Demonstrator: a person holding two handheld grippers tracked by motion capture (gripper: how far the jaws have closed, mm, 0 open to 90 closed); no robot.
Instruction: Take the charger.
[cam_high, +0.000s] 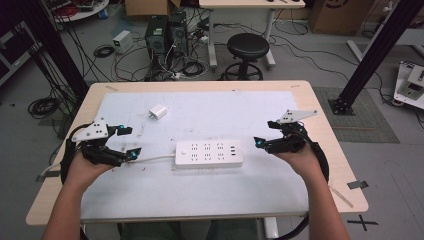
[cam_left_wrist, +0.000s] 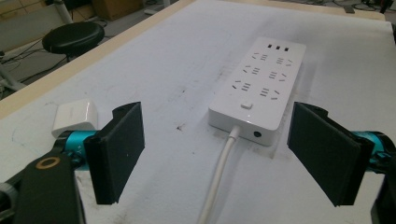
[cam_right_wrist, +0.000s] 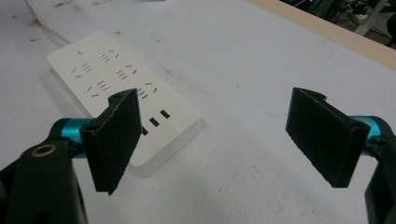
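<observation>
1. The white power strip (cam_high: 209, 153) lies flat at the middle of the pale mat (cam_high: 200, 195), between your two grippers and touching neither.
2. Its top shows two rows of three sockets, three USB slots at the right end and a small button at the left end; a white cord (cam_left_wrist: 219, 177) leaves that left end.
3. Your left gripper (cam_high: 128, 142) has its jaws spread wide, holding nothing.
4. Your right gripper (cam_high: 266, 133) is likewise wide and empty.
5. A small white charger (cam_high: 158, 112) sits apart, farther back on the mat.
</observation>
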